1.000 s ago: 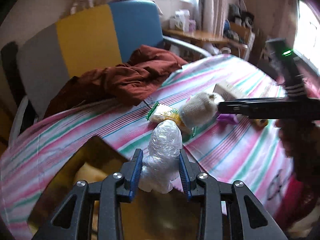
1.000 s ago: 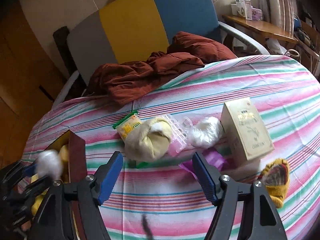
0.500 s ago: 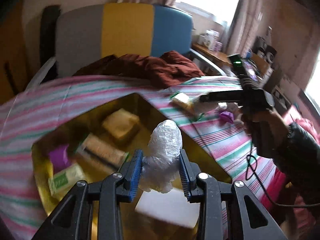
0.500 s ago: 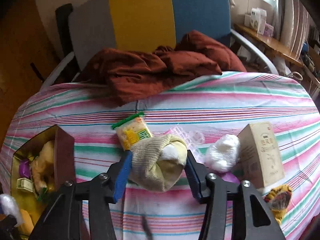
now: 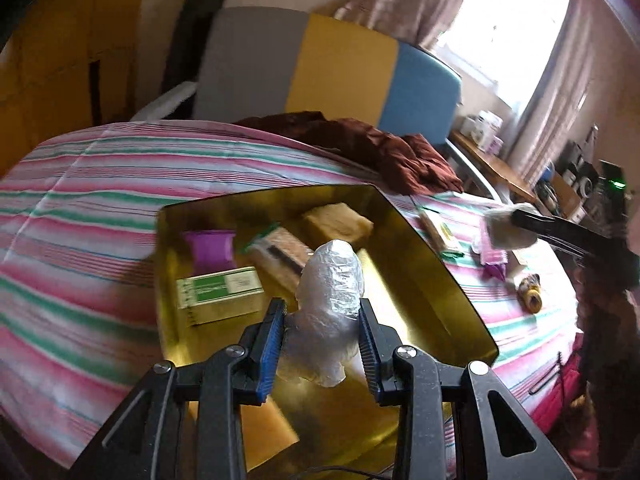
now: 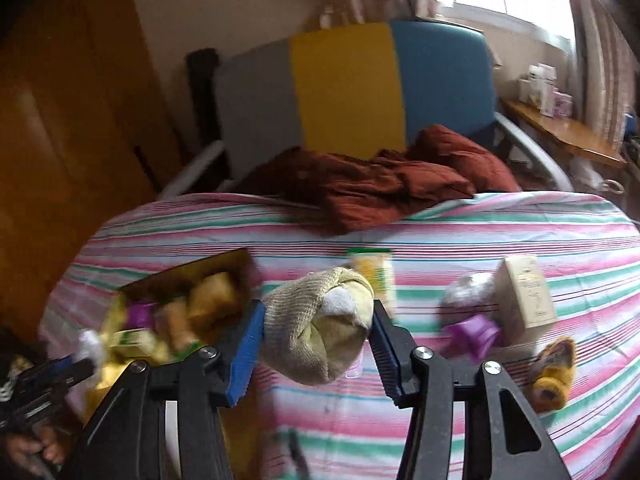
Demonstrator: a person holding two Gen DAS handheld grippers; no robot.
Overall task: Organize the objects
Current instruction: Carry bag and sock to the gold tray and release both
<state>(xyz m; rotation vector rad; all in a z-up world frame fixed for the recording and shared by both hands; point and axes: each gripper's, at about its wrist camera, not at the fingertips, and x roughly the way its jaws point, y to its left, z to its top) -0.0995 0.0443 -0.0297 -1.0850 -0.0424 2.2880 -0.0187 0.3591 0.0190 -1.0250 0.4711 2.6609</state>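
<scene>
- The left gripper point(image 5: 322, 344) has its fingers clamped on one clear plastic bundle point(image 5: 328, 304), held above the gold tin point(image 5: 432, 268).
- The tin holds one purple packet point(image 5: 210, 246), one green-and-white box point(image 5: 220, 290), one wrapped biscuit pack point(image 5: 280, 250) and one tan block point(image 5: 338, 224).
- The right gripper point(image 6: 316, 350) has just closed its fingers on one rolled sock point(image 6: 320, 332), which they grip, lifted off the striped tabletop point(image 6: 520, 232).
- On the tabletop lie one beige carton point(image 6: 524, 292), one purple wrapper point(image 6: 472, 332) and one yellow roll point(image 6: 554, 374).
</scene>
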